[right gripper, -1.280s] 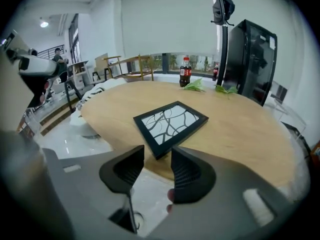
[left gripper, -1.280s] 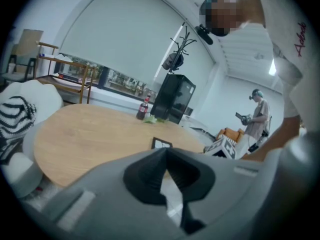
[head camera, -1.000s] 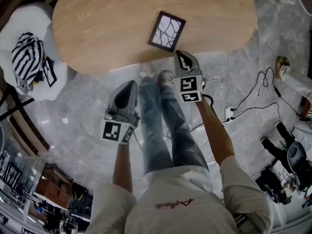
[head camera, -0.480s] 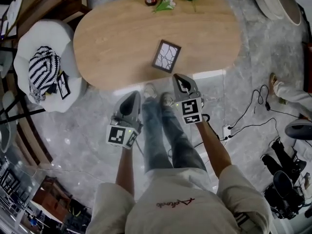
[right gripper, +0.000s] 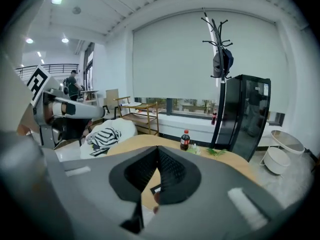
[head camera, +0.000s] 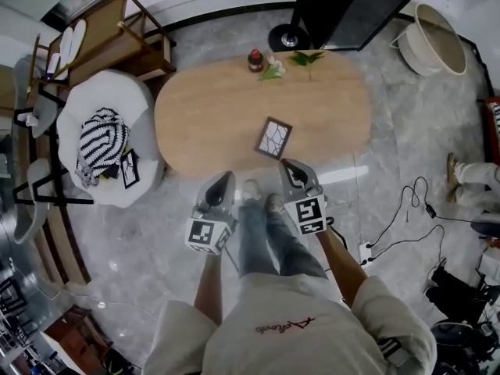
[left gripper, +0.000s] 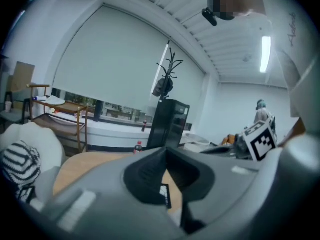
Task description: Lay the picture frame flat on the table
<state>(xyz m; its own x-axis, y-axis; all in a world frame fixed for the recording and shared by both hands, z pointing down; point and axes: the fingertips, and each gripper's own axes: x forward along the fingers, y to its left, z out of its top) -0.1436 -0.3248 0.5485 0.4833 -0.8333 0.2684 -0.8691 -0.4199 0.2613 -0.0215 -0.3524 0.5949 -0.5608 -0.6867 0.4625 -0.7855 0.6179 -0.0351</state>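
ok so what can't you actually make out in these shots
- Picture frame: in the head view, too small to read its print. In the two gripper views, mostly hidden behind the shut left claw and right claw.
- Bottle: label too small in every view.
- Dark flat item beside the striped cloth: in the head view, too small to identify.

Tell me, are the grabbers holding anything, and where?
Nothing is held. The left gripper and right gripper are shut and empty; the picture frame lies on the table.

Left gripper [head camera: 225,179], right gripper [head camera: 288,166]: jaws together, empty.
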